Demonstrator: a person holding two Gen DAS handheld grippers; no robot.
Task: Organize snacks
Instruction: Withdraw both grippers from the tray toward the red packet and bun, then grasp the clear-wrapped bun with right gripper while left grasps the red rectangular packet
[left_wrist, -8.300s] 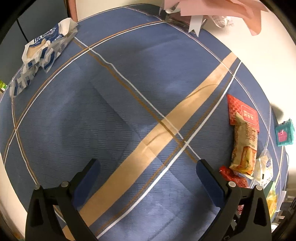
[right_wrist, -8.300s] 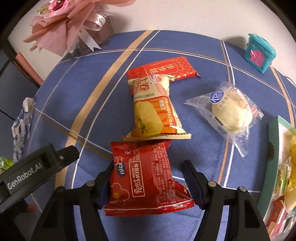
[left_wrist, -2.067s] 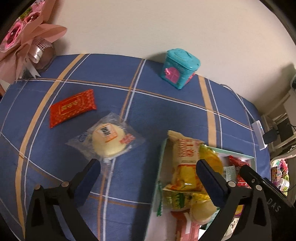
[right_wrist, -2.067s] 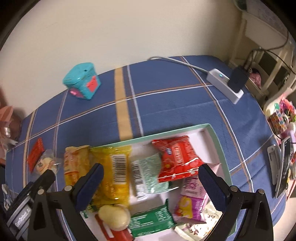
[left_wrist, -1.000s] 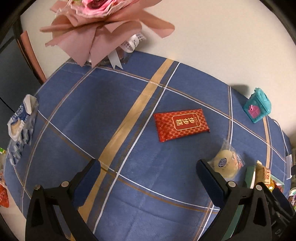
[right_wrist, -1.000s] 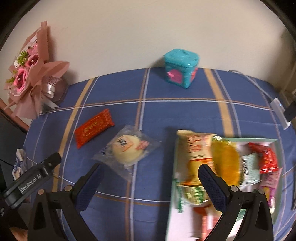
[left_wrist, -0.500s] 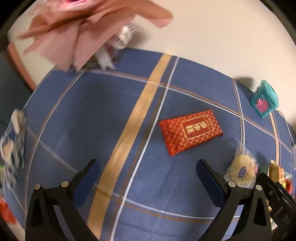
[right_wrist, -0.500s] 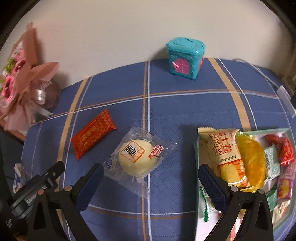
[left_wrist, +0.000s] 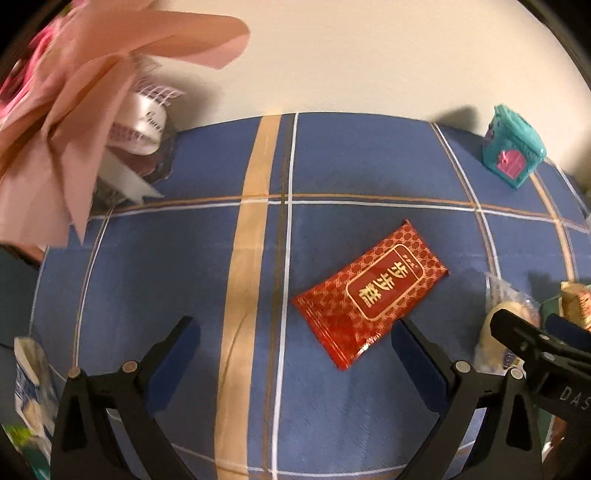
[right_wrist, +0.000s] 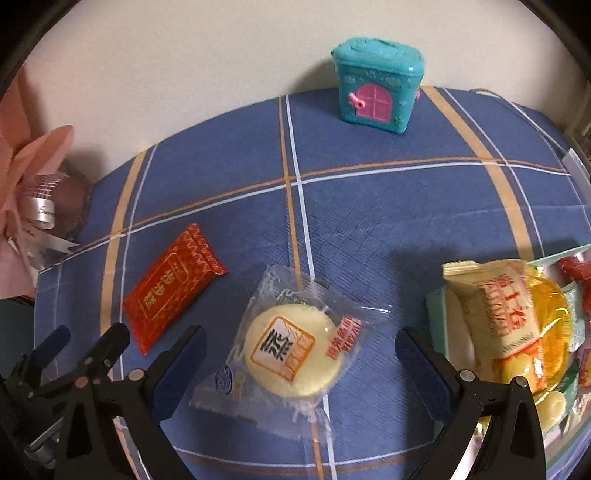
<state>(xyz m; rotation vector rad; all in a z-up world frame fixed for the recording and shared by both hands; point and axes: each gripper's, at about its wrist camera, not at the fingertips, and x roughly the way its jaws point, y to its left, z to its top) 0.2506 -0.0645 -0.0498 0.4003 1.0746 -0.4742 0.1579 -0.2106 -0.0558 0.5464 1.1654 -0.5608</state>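
A flat red packet with gold characters lies on the blue plaid cloth, just beyond my open left gripper and nearer its right finger. The same red packet shows at left in the right wrist view. A round pale cake in a clear wrapper lies between the spread fingers of my open right gripper, which holds nothing. At the right edge a mint-green tray holds several snack packs, with a cream and orange pack over its left rim.
A teal toy house stands at the back by the wall. A pink wrapped bouquet fills the back left. A blue and white wrapper lies at the left table edge. The right gripper's body shows beside the wrapped cake.
Both grippers have come lower and closer to the table. The red packet now sits just ahead of the left fingers, and the wrapped cake now lies between the right fingers.
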